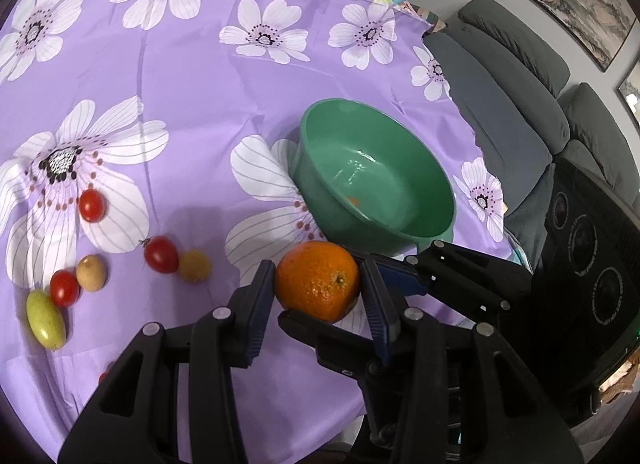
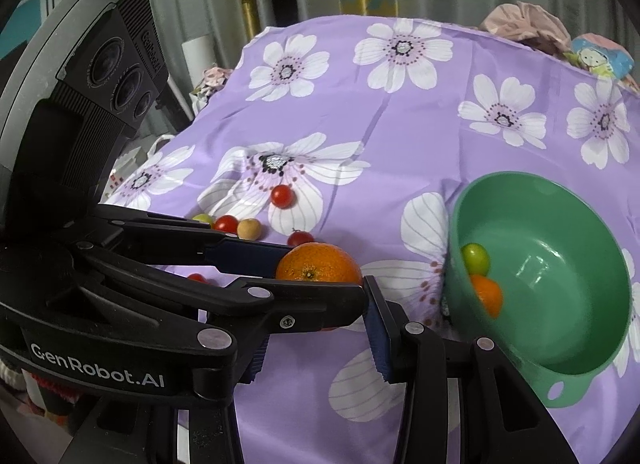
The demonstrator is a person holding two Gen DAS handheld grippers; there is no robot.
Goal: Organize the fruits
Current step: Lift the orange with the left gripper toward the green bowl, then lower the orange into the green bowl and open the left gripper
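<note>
An orange [image 1: 316, 280] hangs just above the purple flowered cloth, close to the near side of a green bowl [image 1: 400, 168]. My left gripper [image 1: 316, 284] is shut on its left and right sides. The right gripper's fingers [image 1: 400, 276] reach in from the right, one pad behind the orange and one under it. In the right wrist view my right gripper [image 2: 318, 288] is shut on the same orange [image 2: 318, 264], with its left finger hidden by the left gripper. The bowl [image 2: 560, 264] holds a green fruit [image 2: 476, 258] and a small orange [image 2: 486, 296].
Loose on the cloth at the left lie cherry tomatoes [image 1: 92, 205], [image 1: 161, 254], a yellow one [image 1: 195, 265], a tan round fruit [image 1: 91, 272] and a green oval fruit [image 1: 45, 318]. A grey sofa [image 1: 500, 104] stands past the table's right edge. Crumpled cloth [image 2: 520, 20] sits at the far edge.
</note>
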